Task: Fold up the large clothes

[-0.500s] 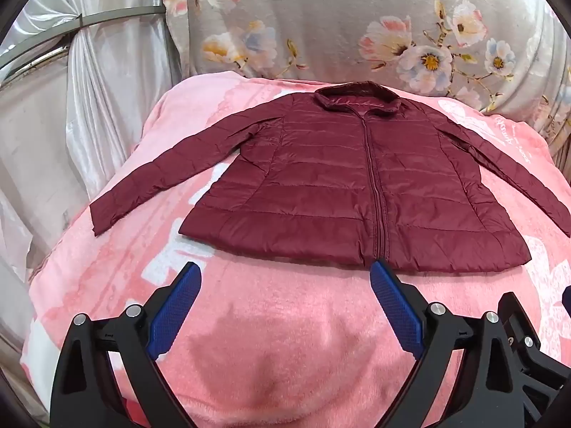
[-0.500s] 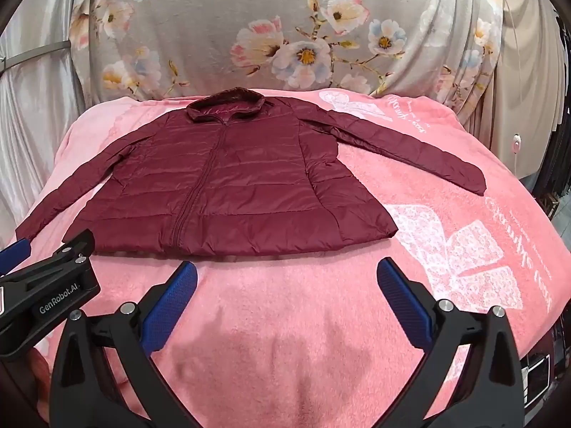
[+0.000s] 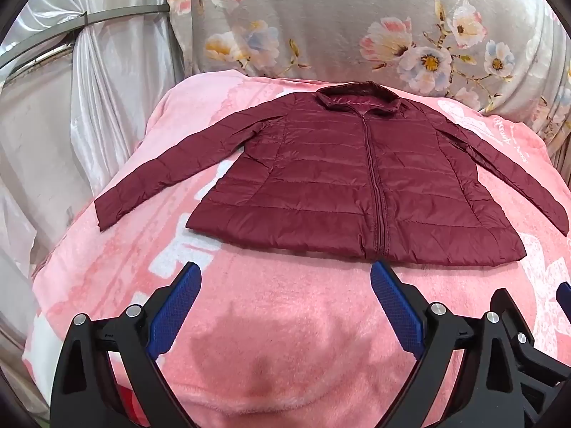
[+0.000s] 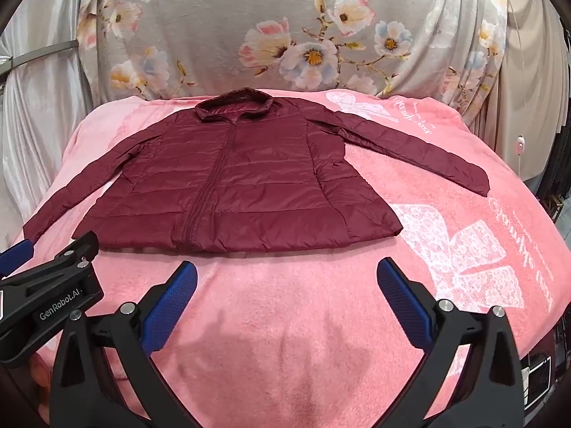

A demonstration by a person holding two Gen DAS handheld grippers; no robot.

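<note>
Nothing has shifted since half a second ago: both views match the earlier pair, so I read this as the pause before the first fold, with no step done yet. I see one jacket (image 3: 342, 185), maroon and quilted, lying flat and zipped on the pink blanket (image 3: 285, 339), collar toward the floral cloth (image 3: 339, 25) at the far side, two sleeves spread outward, hem nearest me. I hold two grippers above the near blanket, short of the hem. My left gripper (image 3: 285, 303) stands spread wide with nothing between its blue pads; my right gripper (image 4: 285, 303) is likewise spread and empty. From the right view the left one shows beside it, near the left cuff. Silver curtains (image 3: 89, 107) hang at the left.
</note>
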